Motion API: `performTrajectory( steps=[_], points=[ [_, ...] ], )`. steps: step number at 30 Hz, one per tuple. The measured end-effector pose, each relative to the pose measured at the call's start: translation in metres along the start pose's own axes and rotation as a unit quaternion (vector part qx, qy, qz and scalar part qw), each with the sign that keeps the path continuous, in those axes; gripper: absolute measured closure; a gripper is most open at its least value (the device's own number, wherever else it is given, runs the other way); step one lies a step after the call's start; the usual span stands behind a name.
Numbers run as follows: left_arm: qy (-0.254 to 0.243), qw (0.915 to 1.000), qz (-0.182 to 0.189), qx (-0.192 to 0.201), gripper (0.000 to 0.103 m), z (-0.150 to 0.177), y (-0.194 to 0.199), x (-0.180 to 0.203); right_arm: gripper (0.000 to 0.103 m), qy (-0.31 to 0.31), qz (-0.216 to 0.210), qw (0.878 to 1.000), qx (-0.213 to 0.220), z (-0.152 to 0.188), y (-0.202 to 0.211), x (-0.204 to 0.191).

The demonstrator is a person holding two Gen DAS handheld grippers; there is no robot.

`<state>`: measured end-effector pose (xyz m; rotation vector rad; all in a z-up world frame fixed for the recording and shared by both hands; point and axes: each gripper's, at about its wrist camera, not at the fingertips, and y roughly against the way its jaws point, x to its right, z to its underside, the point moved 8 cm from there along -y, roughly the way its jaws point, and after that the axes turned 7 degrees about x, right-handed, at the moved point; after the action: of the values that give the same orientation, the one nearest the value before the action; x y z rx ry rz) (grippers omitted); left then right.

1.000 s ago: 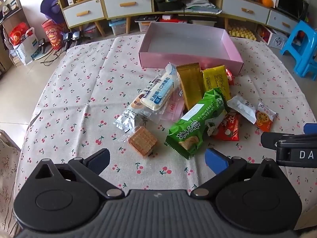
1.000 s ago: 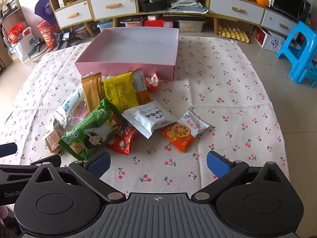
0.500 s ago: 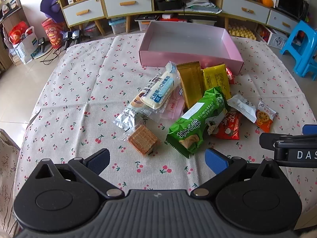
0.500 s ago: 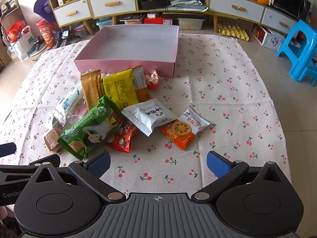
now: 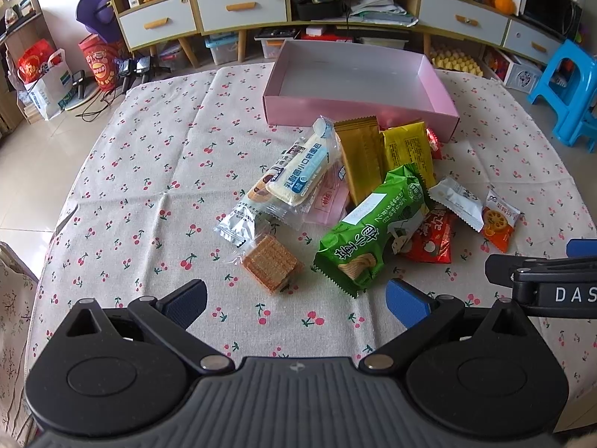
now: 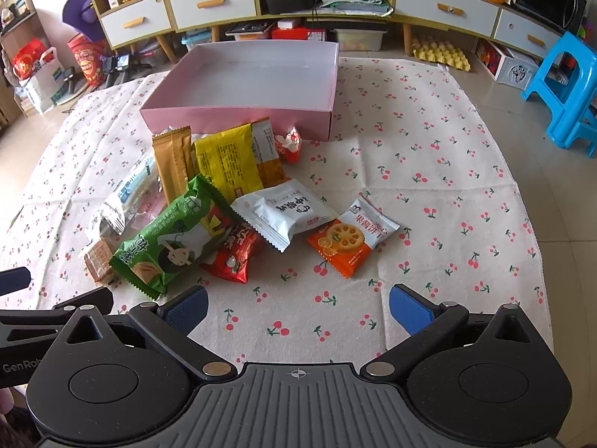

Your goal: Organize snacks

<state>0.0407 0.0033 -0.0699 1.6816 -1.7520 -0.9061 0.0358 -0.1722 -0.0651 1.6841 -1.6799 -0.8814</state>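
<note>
Snacks lie heaped on the cherry-print cloth of the desk (image 5: 141,171), just in front of the empty pink box (image 5: 358,112), as we hold both grippers back at the near edge. Our left gripper (image 5: 296,298) hovers with its jaws wide apart and nothing between them, pointed at the wafer biscuit pack (image 5: 270,263) and the green chip bag (image 5: 373,231). Our right gripper (image 6: 298,304) is likewise spread and empty, facing the orange lotus-root pack (image 6: 345,244) and the white sachet (image 6: 285,212). Nothing has gone into the box yet, so we judge the sorting to be at its very start, with the first pick not yet made.

Behind these, the yellow pack (image 6: 231,158), the gold bar (image 6: 173,162) and a small red candy (image 6: 289,145) lie closest to the box wall; a red sachet (image 6: 235,255) is partly buried under the green bag. The next move, as we read it, calls for lowering one gripper over a loose outlying pack, the orange one or the wafers, closing on its edge and carrying it over the wall. Overlapping wrappers may drag along.
</note>
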Motion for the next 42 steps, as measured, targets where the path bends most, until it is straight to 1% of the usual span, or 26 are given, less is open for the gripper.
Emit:
performTrajectory(
  steps=[28, 33, 39, 42],
  points=[
    [0.0, 1.0, -0.001, 0.001, 0.001, -0.001, 0.001, -0.002, 0.0, 0.003, 0.003, 1.0, -0.005, 0.001, -0.003, -0.001],
    [-0.006, 1.0, -0.006, 0.003, 0.001, -0.006, 0.0, -0.002, 0.0, -0.004, 0.002, 1.0, 0.001, -0.007, -0.002, 0.0],
    [-0.013, 0.9998, -0.013, 0.001, 0.001, -0.014, -0.004, -0.006, 0.0, -0.012, -0.006, 1.0, -0.011, -0.019, -0.003, -0.001],
    [-0.021, 0.9995, -0.017, 0.015, 0.001, -0.023, -0.005, -0.009, 0.0, -0.015, -0.01, 1.0, -0.013, -0.029, -0.003, -0.004]
  ],
)
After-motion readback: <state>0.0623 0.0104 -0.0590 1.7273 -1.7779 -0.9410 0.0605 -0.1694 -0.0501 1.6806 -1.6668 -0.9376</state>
